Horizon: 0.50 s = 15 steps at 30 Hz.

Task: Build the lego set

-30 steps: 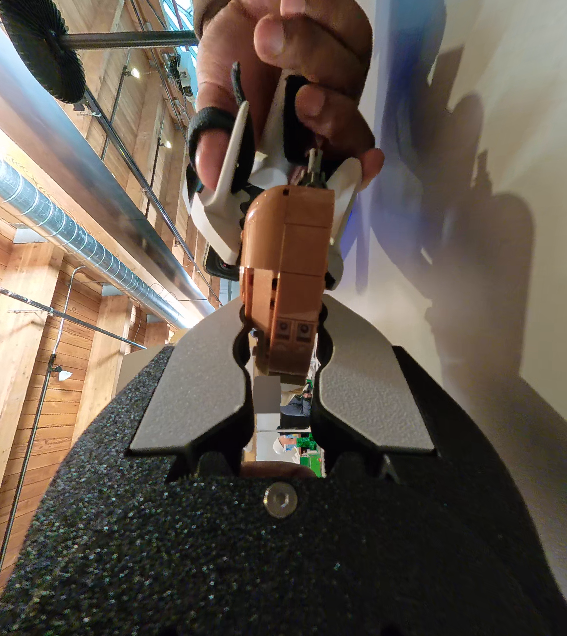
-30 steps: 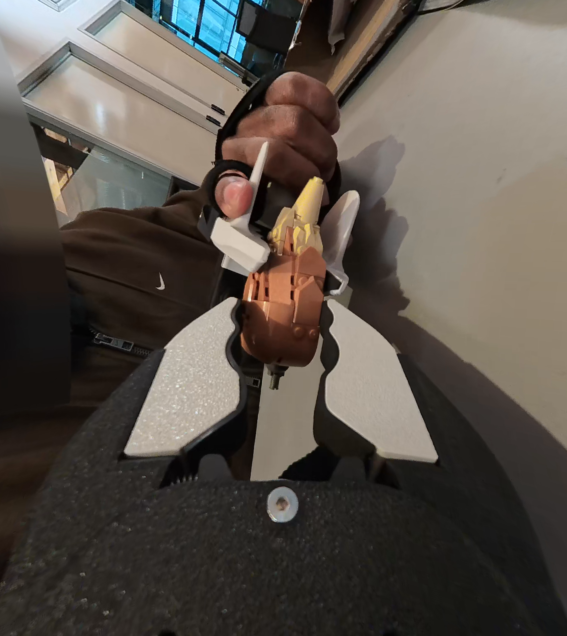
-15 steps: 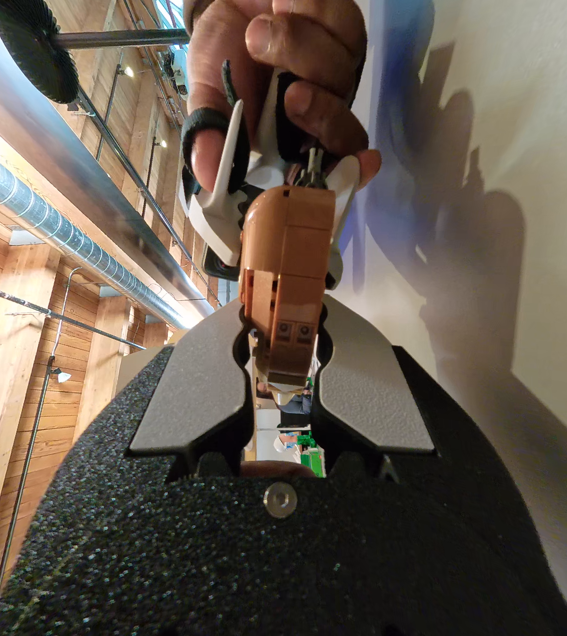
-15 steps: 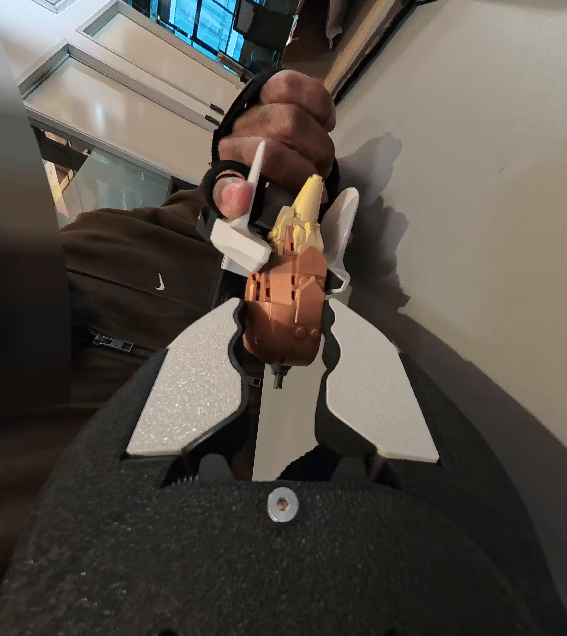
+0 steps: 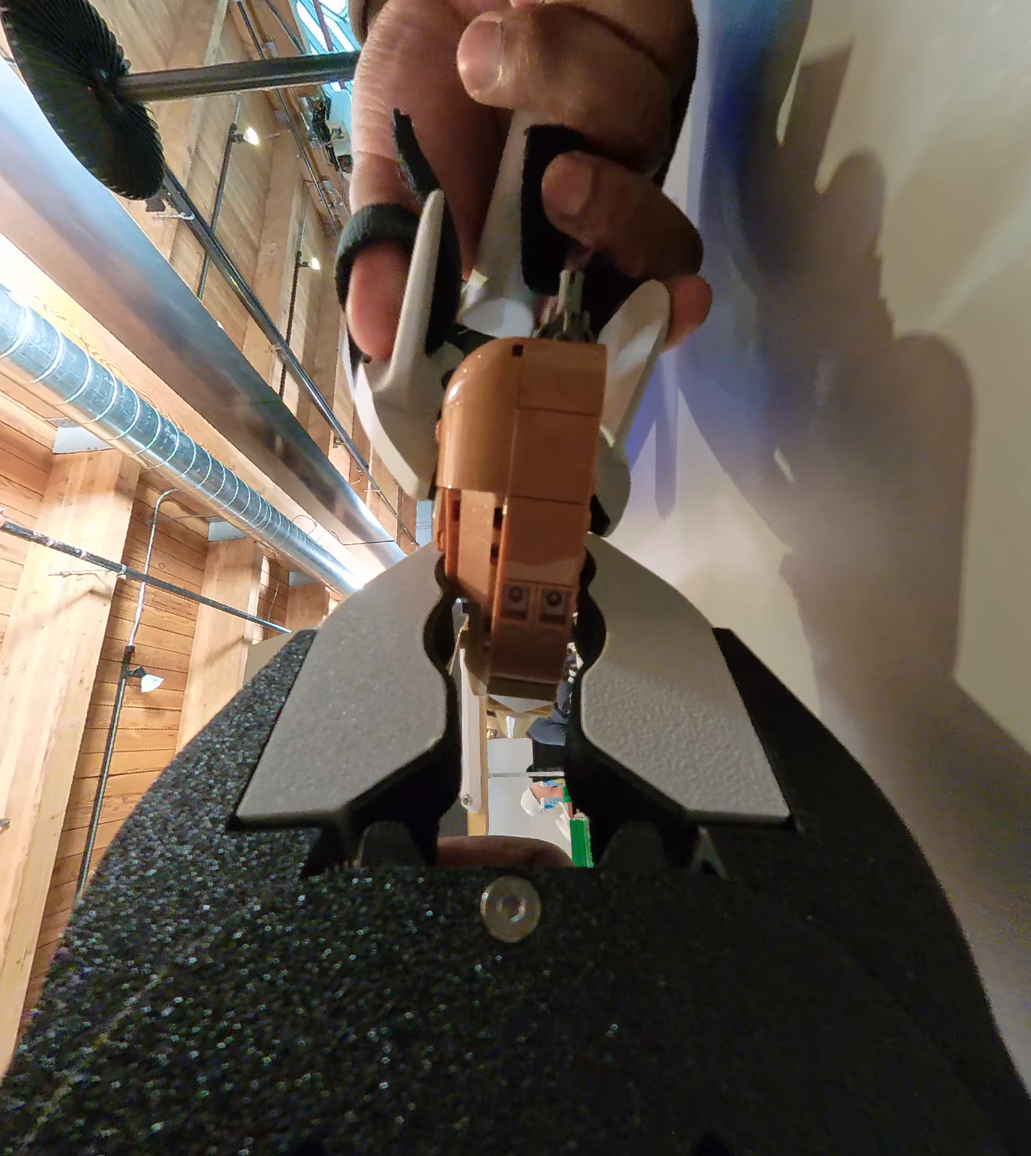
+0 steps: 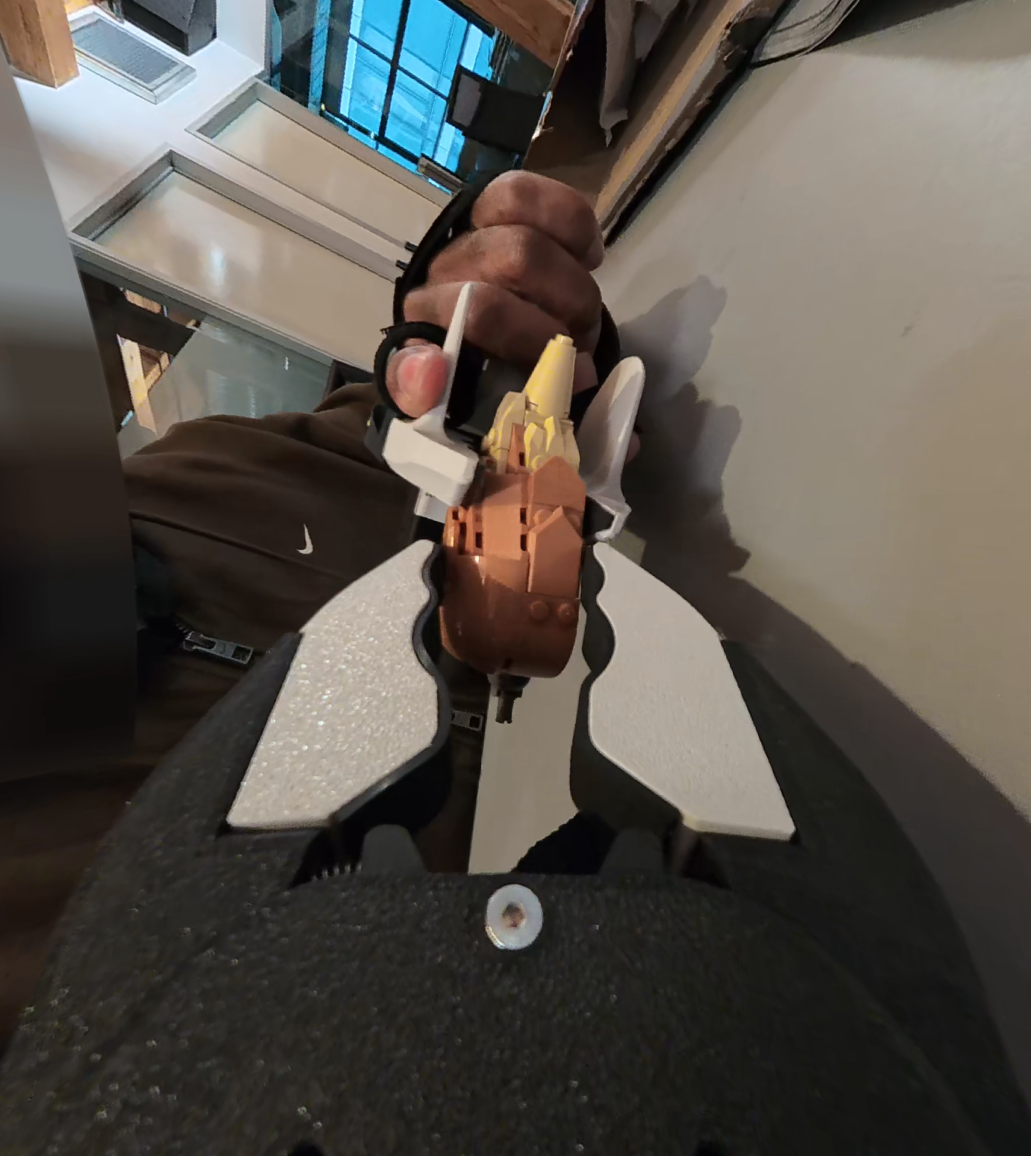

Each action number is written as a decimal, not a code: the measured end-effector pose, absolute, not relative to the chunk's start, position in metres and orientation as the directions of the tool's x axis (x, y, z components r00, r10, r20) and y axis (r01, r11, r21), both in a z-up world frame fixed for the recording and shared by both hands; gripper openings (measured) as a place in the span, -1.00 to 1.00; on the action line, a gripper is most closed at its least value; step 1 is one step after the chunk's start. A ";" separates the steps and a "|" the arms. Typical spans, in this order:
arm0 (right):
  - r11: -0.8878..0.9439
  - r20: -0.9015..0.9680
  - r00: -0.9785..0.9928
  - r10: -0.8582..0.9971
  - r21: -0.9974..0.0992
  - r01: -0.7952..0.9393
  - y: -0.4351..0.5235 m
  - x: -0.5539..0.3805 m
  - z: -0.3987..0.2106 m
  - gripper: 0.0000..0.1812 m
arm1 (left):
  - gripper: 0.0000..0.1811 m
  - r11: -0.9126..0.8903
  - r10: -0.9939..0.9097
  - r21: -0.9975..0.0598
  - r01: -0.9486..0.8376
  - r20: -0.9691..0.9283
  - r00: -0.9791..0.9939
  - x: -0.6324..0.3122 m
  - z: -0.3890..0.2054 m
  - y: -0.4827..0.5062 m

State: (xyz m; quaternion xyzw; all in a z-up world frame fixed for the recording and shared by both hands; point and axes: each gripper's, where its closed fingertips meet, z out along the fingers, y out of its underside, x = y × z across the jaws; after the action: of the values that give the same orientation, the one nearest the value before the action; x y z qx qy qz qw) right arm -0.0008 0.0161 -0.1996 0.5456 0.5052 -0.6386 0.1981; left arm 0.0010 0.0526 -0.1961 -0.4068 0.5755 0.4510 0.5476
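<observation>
Both grippers clamp one small brown-and-cream plastic brick model [image 5: 516,538] held up between them: left gripper [image 5: 516,616] at its cream end, right gripper [image 6: 510,600] at the rounded brown end. Light, rigid, likely to pop apart at seams; hold the solid body.

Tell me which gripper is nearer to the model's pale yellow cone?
Left. The left gripper clamps the lego model beside its cone; the right gripper clamps the opposite brown end.
</observation>
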 end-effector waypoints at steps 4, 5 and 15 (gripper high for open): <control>-0.432 -0.900 -0.326 0.290 -0.427 0.795 0.017 -0.002 -0.199 -0.54 | -0.61 0.252 0.029 0.074 -0.965 -0.997 -0.069 -0.001 -0.196 0.053; -0.436 -0.899 -0.328 0.290 -0.429 0.791 0.017 -0.002 -0.199 -0.54 | -0.61 0.250 0.027 0.069 -0.966 -0.998 -0.065 -0.002 -0.196 0.054; -0.484 -0.900 -0.323 0.293 -0.431 0.762 0.018 -0.004 -0.198 -0.55 | -0.47 0.245 0.013 0.030 -0.969 -1.000 -0.028 -0.008 -0.195 0.053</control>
State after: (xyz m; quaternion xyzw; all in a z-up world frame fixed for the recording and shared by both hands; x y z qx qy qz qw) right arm -0.0039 0.0175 -0.1985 0.5540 0.4758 -0.6596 0.1776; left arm -0.0075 0.0534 -0.1954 -0.4246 0.5627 0.4440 0.5531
